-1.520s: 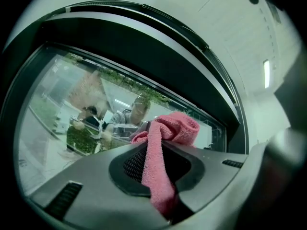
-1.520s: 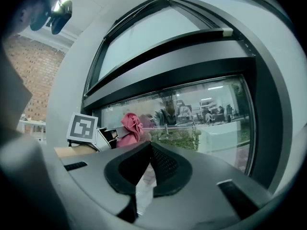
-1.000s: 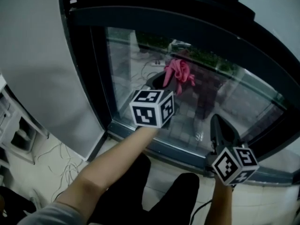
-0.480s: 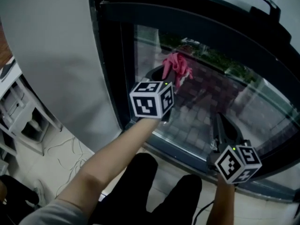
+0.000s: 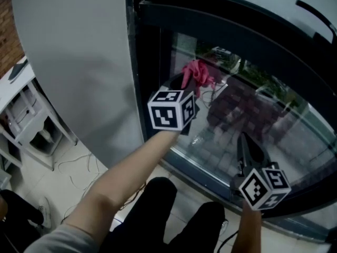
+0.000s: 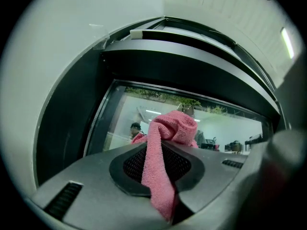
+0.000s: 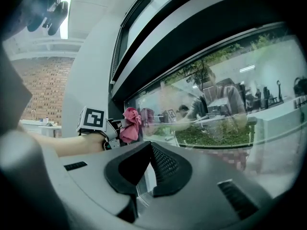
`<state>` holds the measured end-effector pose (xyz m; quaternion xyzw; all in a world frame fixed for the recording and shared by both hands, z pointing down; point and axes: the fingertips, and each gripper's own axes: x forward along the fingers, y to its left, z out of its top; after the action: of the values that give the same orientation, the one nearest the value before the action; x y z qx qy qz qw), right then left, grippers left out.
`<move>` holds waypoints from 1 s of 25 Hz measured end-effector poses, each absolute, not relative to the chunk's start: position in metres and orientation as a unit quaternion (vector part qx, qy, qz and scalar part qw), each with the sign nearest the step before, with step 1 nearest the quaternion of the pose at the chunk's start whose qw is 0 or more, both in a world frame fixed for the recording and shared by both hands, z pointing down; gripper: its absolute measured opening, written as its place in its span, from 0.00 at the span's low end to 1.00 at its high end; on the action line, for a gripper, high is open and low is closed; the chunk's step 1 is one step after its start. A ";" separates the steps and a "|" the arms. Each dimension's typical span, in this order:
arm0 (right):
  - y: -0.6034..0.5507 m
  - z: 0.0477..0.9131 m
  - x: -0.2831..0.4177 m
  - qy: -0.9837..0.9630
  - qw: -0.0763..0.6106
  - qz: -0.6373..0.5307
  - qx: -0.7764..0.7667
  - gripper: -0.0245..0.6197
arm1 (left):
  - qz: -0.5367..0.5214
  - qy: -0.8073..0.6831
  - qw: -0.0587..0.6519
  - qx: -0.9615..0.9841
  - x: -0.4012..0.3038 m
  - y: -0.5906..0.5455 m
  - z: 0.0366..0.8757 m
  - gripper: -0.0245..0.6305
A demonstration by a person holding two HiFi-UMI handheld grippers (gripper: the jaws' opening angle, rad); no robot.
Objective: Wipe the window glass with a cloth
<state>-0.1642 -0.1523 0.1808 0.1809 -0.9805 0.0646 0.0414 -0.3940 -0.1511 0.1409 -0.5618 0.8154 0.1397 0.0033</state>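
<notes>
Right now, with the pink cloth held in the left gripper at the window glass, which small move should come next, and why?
Probably sweep the left gripper to the right, pressing the pink cloth on the window glass. The jaws are shut on the cloth, which sits near the pane's left frame, and most of the glass lies to the right of it.

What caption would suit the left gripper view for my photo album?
Left claw clamps a pink cloth, its bunched end raised toward the window glass.
</notes>
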 end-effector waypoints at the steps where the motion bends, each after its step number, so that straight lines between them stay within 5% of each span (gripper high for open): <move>1: -0.151 0.181 -0.168 -0.981 0.044 0.063 0.178 0.05 | 0.135 0.818 0.009 -0.560 -0.400 -0.149 0.140 0.13; 25: -0.141 0.207 -0.212 -0.984 0.058 0.086 0.143 0.05 | 0.159 0.875 0.003 -0.458 -0.484 -0.108 0.156 0.13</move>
<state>-0.2122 -0.1414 0.2071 0.1431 -0.9842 0.0861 0.0579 -0.4840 -0.1081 0.1558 -0.4576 0.8748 0.1590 0.0033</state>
